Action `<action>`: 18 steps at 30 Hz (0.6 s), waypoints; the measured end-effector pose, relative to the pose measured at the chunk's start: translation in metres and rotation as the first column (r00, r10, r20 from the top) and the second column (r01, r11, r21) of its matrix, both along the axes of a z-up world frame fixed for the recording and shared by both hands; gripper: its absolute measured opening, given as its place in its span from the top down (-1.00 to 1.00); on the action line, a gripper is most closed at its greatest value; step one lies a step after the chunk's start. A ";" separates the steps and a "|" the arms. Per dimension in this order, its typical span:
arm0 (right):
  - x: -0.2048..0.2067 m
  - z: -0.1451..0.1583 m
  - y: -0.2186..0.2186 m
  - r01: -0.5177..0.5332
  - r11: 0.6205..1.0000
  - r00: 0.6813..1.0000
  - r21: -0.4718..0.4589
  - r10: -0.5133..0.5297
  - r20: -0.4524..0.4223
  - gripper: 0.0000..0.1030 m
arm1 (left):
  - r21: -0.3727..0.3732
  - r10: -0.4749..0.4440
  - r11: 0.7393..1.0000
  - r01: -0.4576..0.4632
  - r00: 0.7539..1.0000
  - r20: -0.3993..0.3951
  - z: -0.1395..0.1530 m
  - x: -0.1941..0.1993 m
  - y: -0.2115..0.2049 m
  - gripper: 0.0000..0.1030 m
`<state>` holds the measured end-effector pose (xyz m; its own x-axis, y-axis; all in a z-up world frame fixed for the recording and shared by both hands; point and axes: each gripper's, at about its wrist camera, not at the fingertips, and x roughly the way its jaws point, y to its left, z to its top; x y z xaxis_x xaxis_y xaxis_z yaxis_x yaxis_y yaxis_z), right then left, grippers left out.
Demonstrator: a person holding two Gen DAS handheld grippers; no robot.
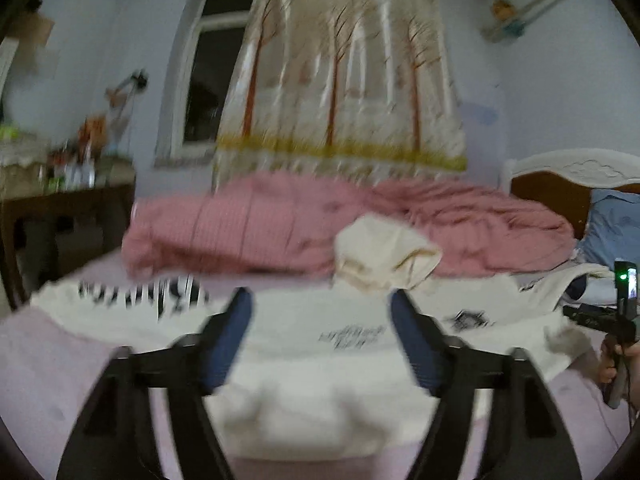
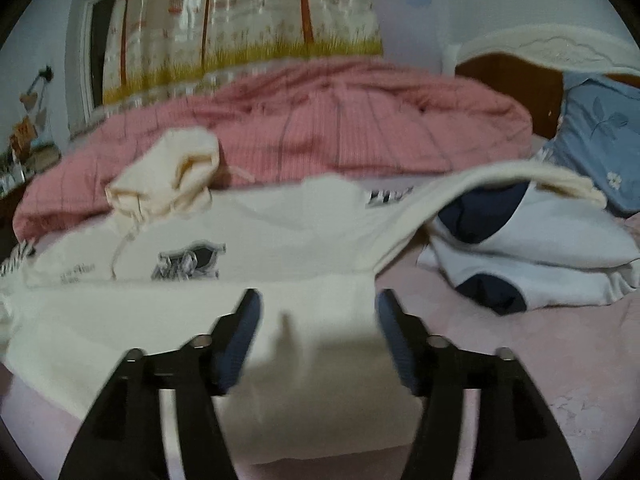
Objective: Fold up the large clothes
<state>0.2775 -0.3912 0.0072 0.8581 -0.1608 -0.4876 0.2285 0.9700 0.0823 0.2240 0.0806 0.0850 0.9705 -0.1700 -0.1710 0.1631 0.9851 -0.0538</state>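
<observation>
Cream hoodie (image 2: 280, 232) spread flat on pink bed (image 2: 520, 360), front up, hem nearest. Small dark print at chest and line of script beside it. Hood (image 2: 172, 176) bunched upright at far end, drawstring trailing down. One sleeve (image 2: 500, 176) draped over folded white-and-navy clothes (image 2: 540, 256); other sleeve (image 1: 132, 296), with black lettering, stretched out sideways.
</observation>
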 end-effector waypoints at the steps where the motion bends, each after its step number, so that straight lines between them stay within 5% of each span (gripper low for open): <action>1: -0.004 0.003 0.000 -0.005 1.000 1.000 0.002 0.005 0.029 -0.45 | -0.010 -0.002 1.000 0.002 1.000 0.007 0.006 -0.001 -0.004 -0.49; 4: -0.012 0.008 -0.007 0.017 1.000 0.995 0.006 -0.018 0.102 -0.53 | -0.032 -0.038 0.999 0.038 0.999 -0.021 0.034 0.007 -0.027 -0.49; 8: -0.020 0.010 -0.024 0.072 0.994 0.988 0.085 -0.083 0.129 -0.69 | -0.048 -0.045 0.998 0.048 0.997 0.065 0.075 0.007 -0.048 -0.81; 11: -0.021 0.011 -0.031 0.096 0.989 0.985 0.113 -0.111 0.133 -0.82 | -0.025 -0.078 0.996 0.082 0.988 0.132 0.094 0.005 -0.063 -0.87; 18: -0.019 0.014 -0.024 0.070 0.993 0.987 0.091 -0.082 0.139 -0.84 | -0.032 -0.083 0.996 0.089 0.985 0.153 0.097 0.032 -0.091 -0.93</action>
<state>0.2590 -0.4152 0.0216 0.9064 -0.1915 -0.3765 0.2817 0.9382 0.2010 0.2558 -0.0099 0.1817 0.9662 -0.2576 -0.0146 0.2563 0.9648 -0.0596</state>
